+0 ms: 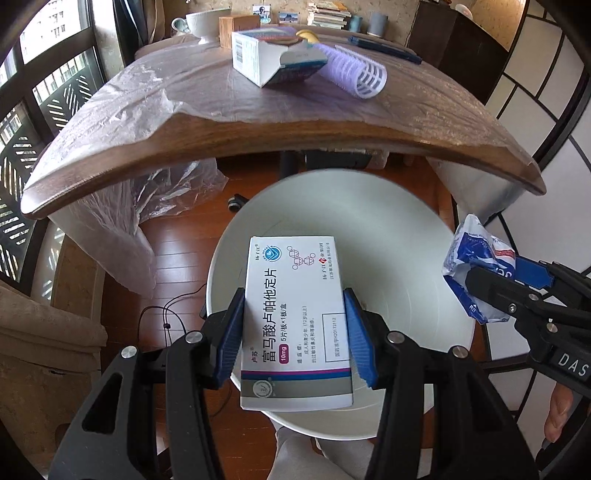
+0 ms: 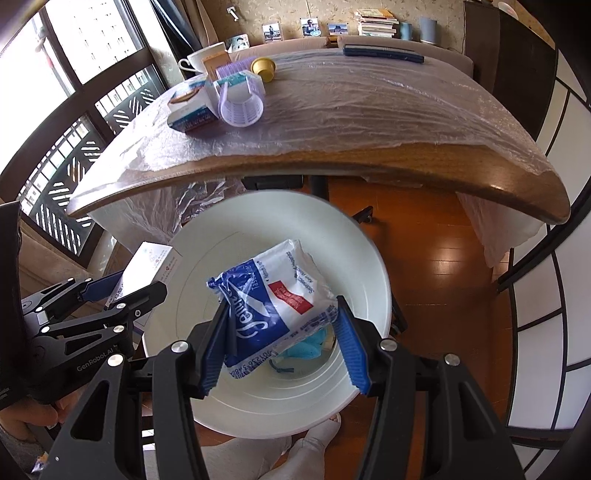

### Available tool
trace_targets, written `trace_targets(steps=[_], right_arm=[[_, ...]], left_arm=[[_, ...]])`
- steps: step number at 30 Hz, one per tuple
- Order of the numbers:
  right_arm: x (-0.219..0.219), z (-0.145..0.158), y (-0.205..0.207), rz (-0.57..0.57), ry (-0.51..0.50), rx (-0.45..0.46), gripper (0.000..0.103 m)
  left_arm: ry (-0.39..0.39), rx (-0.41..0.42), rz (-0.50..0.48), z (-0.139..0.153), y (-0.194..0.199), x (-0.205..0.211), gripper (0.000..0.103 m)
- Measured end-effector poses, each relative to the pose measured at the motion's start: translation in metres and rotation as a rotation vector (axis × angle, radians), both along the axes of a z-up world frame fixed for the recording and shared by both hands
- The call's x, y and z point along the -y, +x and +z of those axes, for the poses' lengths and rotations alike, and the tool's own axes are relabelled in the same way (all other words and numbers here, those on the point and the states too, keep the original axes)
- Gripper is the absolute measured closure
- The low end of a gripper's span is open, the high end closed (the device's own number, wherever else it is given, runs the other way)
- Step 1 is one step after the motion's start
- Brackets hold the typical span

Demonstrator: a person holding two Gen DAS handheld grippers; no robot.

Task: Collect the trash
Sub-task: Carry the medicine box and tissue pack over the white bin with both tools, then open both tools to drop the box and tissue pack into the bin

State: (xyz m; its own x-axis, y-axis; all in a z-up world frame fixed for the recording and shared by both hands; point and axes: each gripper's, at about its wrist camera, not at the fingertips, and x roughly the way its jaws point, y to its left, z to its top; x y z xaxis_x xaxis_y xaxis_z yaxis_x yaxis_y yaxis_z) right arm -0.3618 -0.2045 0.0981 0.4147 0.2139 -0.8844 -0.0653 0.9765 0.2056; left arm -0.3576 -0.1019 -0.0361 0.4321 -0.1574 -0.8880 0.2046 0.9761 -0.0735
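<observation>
We hold the left gripper over the white bin, its blue pads pressed against the long sides of a white medicine box printed with Chinese characters and a purple band. The box hangs above the bin's open mouth, label up, clear of the rim. Our right gripper is clamped on a crumpled blue-and-white tissue packet with a red patch, also over the bin's white rim; something light blue lies at the bottom beneath it, too hidden by the packet to identify. Each gripper shows at the edge of the other's view, so the two stand side by side above the bin, apart from one another. Beyond the bin stands the wooden table under a clear plastic sheet, and on it rest an opened carton, a lilac hair roller touching it, a gold capsule, a white cup and a dark flat case at the far side
</observation>
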Motion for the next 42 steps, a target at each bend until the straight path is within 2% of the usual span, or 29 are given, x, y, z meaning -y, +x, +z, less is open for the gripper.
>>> trace_targets(steps=[9, 19, 21, 22, 23, 27, 31, 32, 33, 35, 42], right_arm=[[0.001, -0.02, 0.002, 0.001, 0.012, -0.053, 0.05], [0.005, -0.031, 0.009, -0.001, 0.021, -0.075, 0.05], [0.006, -0.029, 0.009, -0.008, 0.027, -0.072, 0.046], [0.007, -0.028, 0.01, -0.01, 0.036, -0.069, 0.046], [0.007, -0.028, 0.011, -0.009, 0.035, -0.066, 0.044], [0.009, -0.023, 0.012, -0.02, 0.033, -0.052, 0.041], [0.012, -0.012, 0.014, -0.031, 0.032, -0.019, 0.041], [0.012, -0.005, 0.014, -0.028, 0.023, 0.003, 0.039], [0.012, -0.001, 0.014, -0.026, 0.016, 0.017, 0.033], [0.012, 0.012, 0.015, -0.022, 0.001, 0.061, 0.028], [0.01, 0.061, 0.025, -0.001, -0.046, 0.202, 0.025]], left_arm=[[0.005, -0.057, -0.005, -0.018, 0.011, -0.001, 0.051], [0.01, -0.078, -0.022, -0.025, 0.017, 0.003, 0.051], [0.009, -0.075, -0.024, -0.025, 0.019, 0.004, 0.043], [0.01, -0.064, -0.022, -0.024, 0.019, 0.003, 0.033], [0.01, -0.054, -0.02, -0.023, 0.02, 0.003, 0.029], [0.0, -0.043, -0.009, -0.017, 0.024, 0.0, 0.029], [-0.029, -0.022, 0.016, -0.005, 0.026, -0.007, 0.029], [-0.034, -0.012, 0.024, -0.001, 0.026, -0.01, 0.029], [-0.038, 0.001, 0.033, 0.005, 0.026, -0.013, 0.029], [-0.046, 0.03, 0.056, 0.017, 0.028, -0.019, 0.019], [-0.11, 0.161, 0.128, 0.073, 0.036, -0.044, 0.013]])
